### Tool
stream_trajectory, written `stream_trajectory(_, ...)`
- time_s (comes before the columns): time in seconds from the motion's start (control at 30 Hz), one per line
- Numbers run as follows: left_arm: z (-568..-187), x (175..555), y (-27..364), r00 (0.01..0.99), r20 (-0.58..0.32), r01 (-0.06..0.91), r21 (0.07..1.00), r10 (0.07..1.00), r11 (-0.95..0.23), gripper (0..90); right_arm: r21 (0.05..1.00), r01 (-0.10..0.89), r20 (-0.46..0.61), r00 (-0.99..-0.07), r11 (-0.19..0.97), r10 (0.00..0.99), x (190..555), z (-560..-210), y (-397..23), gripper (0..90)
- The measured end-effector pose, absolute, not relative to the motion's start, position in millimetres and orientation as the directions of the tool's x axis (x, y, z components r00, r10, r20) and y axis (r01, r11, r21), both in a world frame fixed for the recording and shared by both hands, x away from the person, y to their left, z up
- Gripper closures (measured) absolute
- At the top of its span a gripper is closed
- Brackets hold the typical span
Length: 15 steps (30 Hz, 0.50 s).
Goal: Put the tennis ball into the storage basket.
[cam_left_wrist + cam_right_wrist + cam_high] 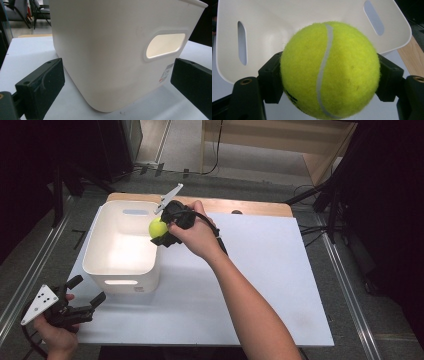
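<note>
Our right gripper's (161, 231) jaws are clamped on the ball (157, 226), one pad on each side of it, and in the right gripper view the ball (329, 70) bulges between them with its white seam running top to bottom. We hold it just over the right rim of the bin (97, 227), at the far end, which we judge to be a drop-in: letting go here should send it inside, though it sits close enough to the rim that it could clip the edge. Our left gripper (75, 302) waits at the near left corner of the table (280, 285), jaws wide and empty, aimed at the bin's near wall; from its own view the bin (105, 50) and its handle slot stand just beyond the pads. Nothing lies in the bin that we can see, and the white table around it is bare, so nothing blocks the way
</note>
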<state>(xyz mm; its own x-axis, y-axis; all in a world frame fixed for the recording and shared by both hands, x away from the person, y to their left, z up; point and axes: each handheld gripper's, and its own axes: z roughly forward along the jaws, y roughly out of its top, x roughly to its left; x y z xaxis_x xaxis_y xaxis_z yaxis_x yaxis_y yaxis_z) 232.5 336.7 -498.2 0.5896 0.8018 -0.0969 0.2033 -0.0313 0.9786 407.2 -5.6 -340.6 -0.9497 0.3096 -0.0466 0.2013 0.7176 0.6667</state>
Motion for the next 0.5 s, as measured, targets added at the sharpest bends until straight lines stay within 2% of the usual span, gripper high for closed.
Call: stream_trajectory(0.5, -498.3, 232.4, 336.7, 0.590, -0.101, 0.204, 0.979, 0.801, -0.027, 0.0, 0.670, 0.172, -0.047, -0.961, 0.722, 0.273, 407.1, -342.4, 14.5, 23.6)
